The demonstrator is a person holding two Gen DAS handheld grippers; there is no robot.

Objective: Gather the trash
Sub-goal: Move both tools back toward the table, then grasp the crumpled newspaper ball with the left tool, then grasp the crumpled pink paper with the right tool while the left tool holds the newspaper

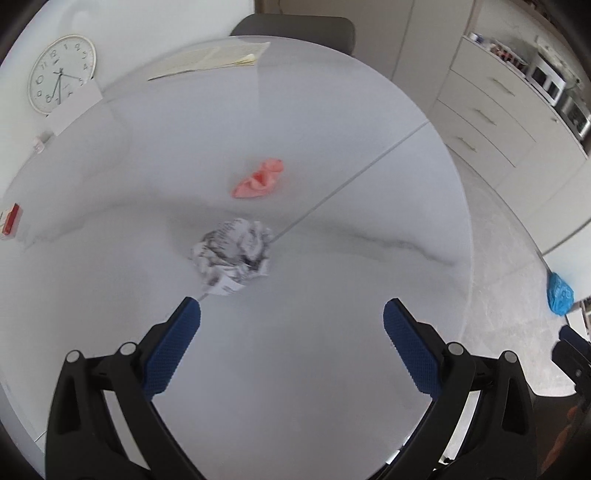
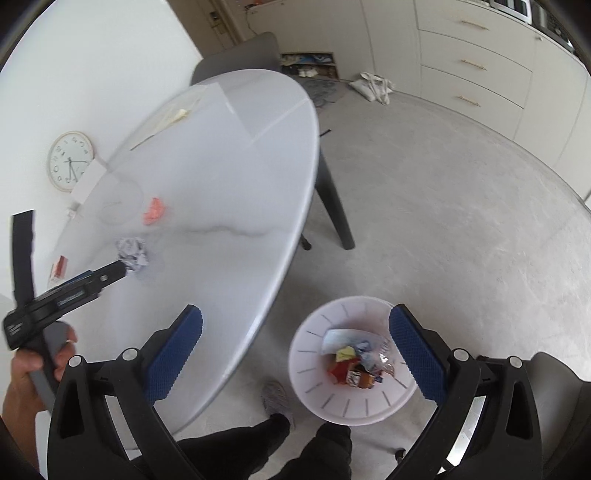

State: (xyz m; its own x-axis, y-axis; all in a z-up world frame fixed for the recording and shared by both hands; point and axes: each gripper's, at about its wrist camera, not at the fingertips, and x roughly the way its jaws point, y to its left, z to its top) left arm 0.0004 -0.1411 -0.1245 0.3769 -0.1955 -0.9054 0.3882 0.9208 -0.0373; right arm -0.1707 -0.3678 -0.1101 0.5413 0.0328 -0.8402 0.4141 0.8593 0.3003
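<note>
A round white table (image 1: 332, 369) is filling most of the left wrist view. A wall clock (image 1: 62, 73) is leaning at the upper left, papers (image 1: 210, 61) are lying at the table's far edge before a grey chair (image 1: 295, 27), and a small red box (image 1: 10, 220) is sitting at the left edge; none of these is lying between the fingers and the trash.

Two pieces of trash are lying on the table: a crumpled printed paper ball (image 1: 232, 254) at frame centre and a crumpled pink scrap (image 1: 259, 178) beyond it, well apart from the fingers. The left gripper (image 1: 291, 321) is hovering with its jaws spread wide and empty, the paper ball just ahead of its left fingertip.

In the right wrist view, the right gripper (image 2: 295, 325) is also gaping wide and empty, hanging over the table's edge and floor. One white bin (image 2: 314, 398) is standing on the floor at lower centre, holding several mixed wrappers. A hand (image 2: 26, 365) at the lower left is gripping the left tool.
</note>
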